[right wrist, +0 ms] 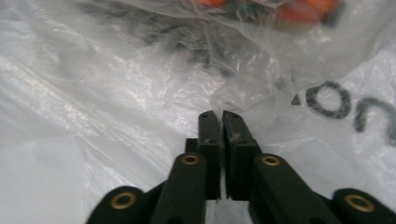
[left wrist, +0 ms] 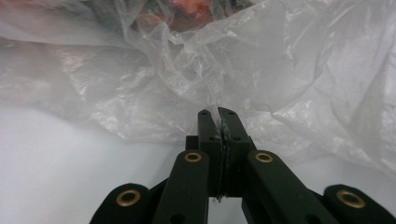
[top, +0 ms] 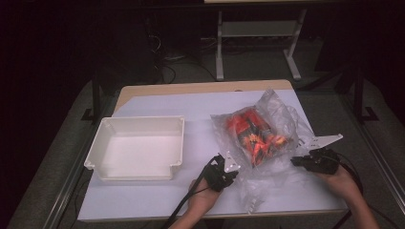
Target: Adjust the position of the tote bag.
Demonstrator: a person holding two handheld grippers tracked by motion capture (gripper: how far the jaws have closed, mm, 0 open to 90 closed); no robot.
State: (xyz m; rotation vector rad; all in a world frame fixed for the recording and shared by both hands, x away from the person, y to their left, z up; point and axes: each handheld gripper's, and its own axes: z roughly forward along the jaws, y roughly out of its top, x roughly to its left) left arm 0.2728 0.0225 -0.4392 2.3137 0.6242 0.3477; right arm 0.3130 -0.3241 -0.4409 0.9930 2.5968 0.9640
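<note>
A crumpled clear plastic bag point(top: 267, 138) lies on the right half of the table, with red, orange and black toy pieces point(top: 250, 133) inside it. My left gripper point(top: 232, 168) sits at the bag's near left edge. In the left gripper view its jaws are shut on a fold of the bag's film point(left wrist: 218, 109). My right gripper point(top: 298, 161) is at the bag's near right edge. In the right gripper view its jaws pinch a wrinkle of the bag point(right wrist: 222, 105) next to black printed letters point(right wrist: 327, 100).
An empty white tray point(top: 138, 148) stands on the left of the white table cover point(top: 157, 198), apart from the bag. The table's far wooden edge point(top: 200, 88) and a white frame's legs point(top: 219, 47) lie behind. Cables trail from both grippers toward the near edge.
</note>
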